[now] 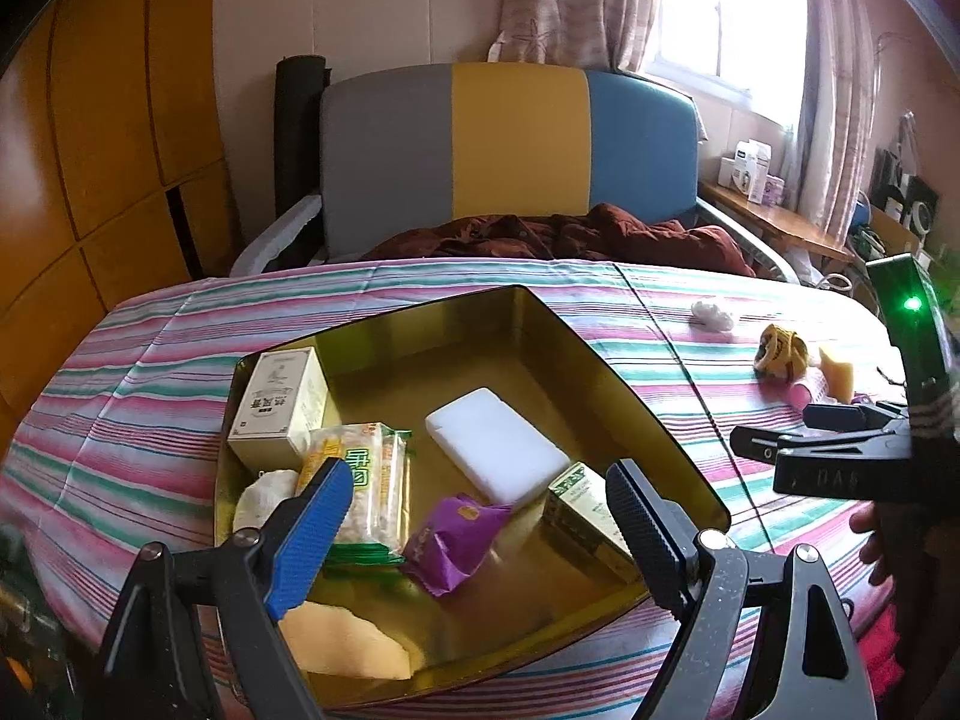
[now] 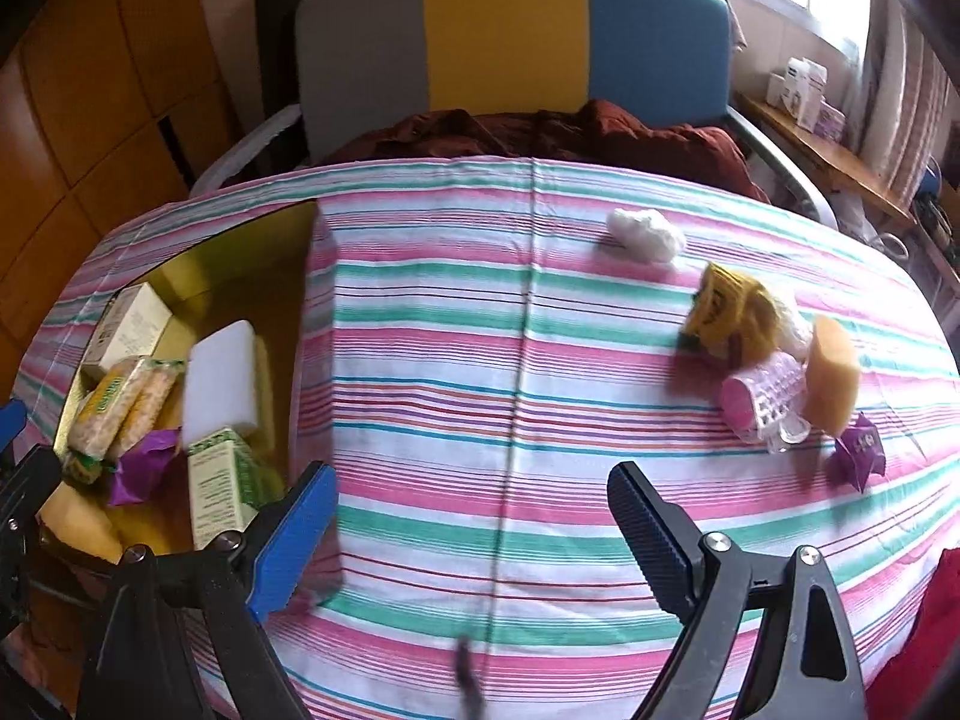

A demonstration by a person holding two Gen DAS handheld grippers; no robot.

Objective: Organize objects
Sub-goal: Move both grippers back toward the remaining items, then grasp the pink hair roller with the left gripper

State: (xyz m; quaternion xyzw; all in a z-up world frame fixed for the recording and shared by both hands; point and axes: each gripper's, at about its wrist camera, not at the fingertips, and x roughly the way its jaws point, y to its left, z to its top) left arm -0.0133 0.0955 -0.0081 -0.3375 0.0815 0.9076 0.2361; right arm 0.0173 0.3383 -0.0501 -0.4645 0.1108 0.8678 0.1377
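Grippers first: left gripper (image 1: pixel 477 495) spread wide, empty, hovering over gold tray (image 1: pixel 648 384); right gripper (image 2: pixel 474 507) also spread wide, empty, over bare striped cloth (image 2: pixel 480 360).

Between left fingers, near to far: purple wrapper (image 1: pixel 456 531) light, crinkly, likely slippery; white foam block (image 1: pixel 495 447) soft, light. Just inside right finger: green carton (image 1: pixel 579 504), stiff, pinch across narrow faces. Behind left finger: cracker pack (image 1: pixel 372 480), brittle contents, go gentle. Beyond that: cream box (image 1: pixel 279 405), rigid.

Loose pile ahead and right of right gripper's right finger, well apart from tray: purple packet (image 2: pixel 861 447), pink roller (image 2: pixel 762 399) hollow, light, rolls, so grip across barrel; yellow sponge (image 2: pixel 831 375) squashy; yellow-black bundle (image 2: pixel 729 309); farthest, white wad (image 2: pixel 645 231), fluffy, near weightless.
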